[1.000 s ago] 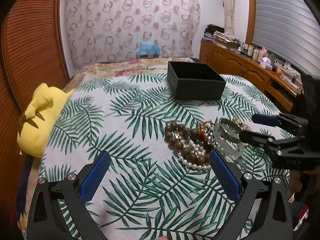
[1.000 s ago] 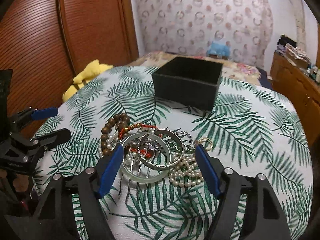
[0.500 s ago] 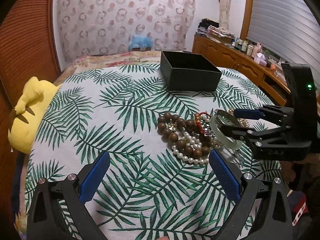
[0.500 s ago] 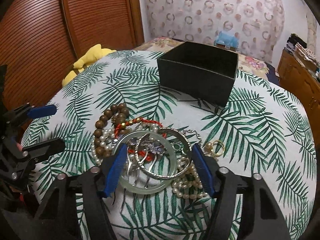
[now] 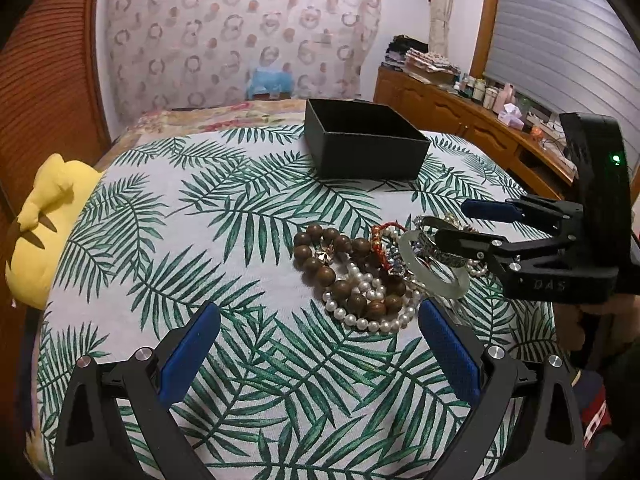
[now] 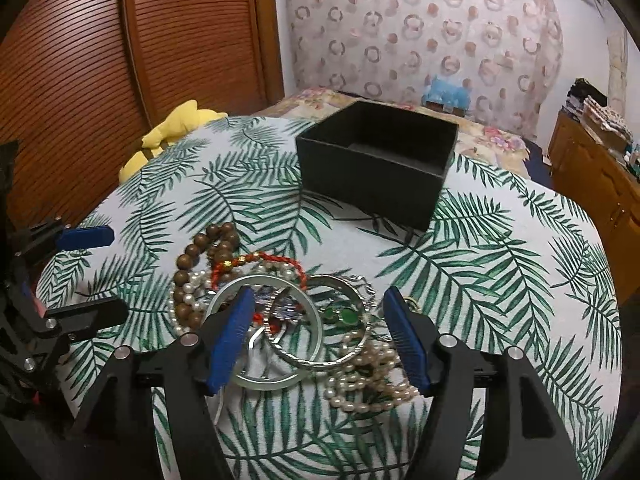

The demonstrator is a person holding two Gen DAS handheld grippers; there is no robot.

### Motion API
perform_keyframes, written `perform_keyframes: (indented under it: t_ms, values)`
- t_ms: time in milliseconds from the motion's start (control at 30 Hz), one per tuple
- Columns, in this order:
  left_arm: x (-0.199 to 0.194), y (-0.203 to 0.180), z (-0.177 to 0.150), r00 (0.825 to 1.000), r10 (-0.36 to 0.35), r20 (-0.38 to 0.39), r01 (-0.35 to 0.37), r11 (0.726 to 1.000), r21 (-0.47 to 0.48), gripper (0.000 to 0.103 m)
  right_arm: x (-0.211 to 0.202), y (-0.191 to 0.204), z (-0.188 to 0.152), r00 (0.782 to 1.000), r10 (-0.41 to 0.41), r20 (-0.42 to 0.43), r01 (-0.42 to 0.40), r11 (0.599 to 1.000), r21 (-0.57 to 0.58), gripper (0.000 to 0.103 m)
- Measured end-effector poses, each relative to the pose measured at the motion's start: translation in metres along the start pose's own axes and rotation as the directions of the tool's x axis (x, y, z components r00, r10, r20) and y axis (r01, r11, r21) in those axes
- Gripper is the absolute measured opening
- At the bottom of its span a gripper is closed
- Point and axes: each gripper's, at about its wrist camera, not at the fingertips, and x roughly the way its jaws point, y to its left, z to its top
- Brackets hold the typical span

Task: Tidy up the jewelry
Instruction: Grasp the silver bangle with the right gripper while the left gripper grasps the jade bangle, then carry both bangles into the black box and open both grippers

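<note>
A pile of jewelry lies on the palm-leaf cloth: a brown bead bracelet, a pearl string, a red cord bracelet, a pale jade bangle and a silver bangle. An open black box stands behind the pile; it also shows in the right wrist view. My right gripper is open, low over the pile, its fingers astride the two bangles. My left gripper is open and empty, just short of the pearls.
A yellow plush toy lies at the table's left edge. A wooden dresser with bottles stands at the right. A slatted wooden door is on the left. Bare cloth lies between the pile and the plush.
My right gripper has moved forward and down until its fingers straddle the bangles. My left gripper has crept closer to the pile. Both stayed open.
</note>
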Motion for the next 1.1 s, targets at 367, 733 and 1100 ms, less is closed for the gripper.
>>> perform_keyframes:
  t_ms: [367,733,1100]
  values:
    - [0.002,-0.009,0.007,0.999,-0.035,0.005,0.035,0.999,0.041,0.091,0.007,0.002,-0.006,0.999,0.024,-0.033,-0.025,0.998,-0.053,0.063]
    - [0.023,-0.043,0.038,0.989,-0.144,-0.031,0.147,0.981,0.128,0.050,-0.026,-0.019,-0.019,1.000,-0.013,0.019,0.013,1.000,-0.003,0.063]
    - [0.062,-0.056,0.046,0.981,-0.123,-0.149,0.150,0.970,0.190,0.019,-0.032,-0.024,-0.027,0.999,-0.017,0.032,0.017,1.000,0.008,0.063]
